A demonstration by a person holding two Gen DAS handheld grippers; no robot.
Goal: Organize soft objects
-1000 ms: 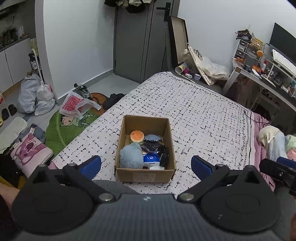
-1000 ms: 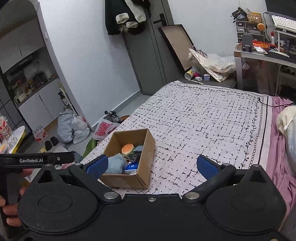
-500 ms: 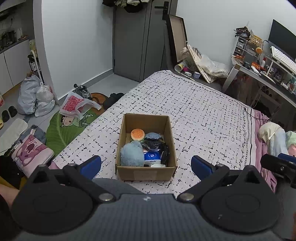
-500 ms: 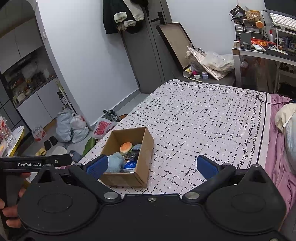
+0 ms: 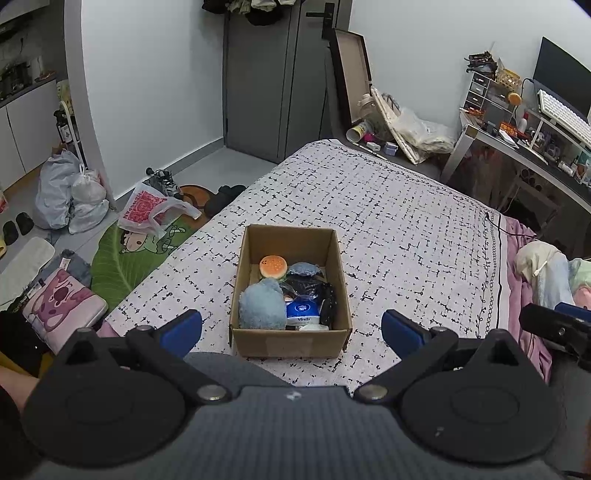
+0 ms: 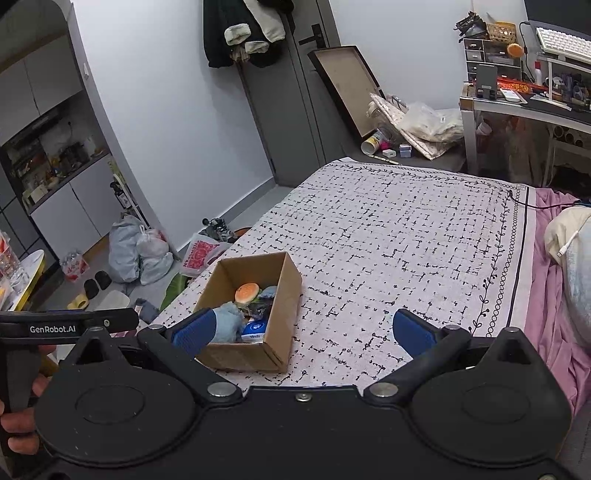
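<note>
our left gripper (image 5: 291,328) and right gripper (image 6: 301,328) gape empty; soft toys fill the box (image 5: 290,341) at twelve o'clock, bed (image 5: 406,229) bare: unpacking or finished.

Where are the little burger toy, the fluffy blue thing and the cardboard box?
burger (image 5: 273,267), left wrist view, on its bun top
blue plush (image 5: 261,309), left wrist view, on its middle
box (image 5: 290,343), left wrist view, on its near wall

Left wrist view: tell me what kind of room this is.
Most likely a lived-in bedroom: a bed with a patterned cover, a cluttered desk carrying a monitor, and clothes hung at the door.
</note>
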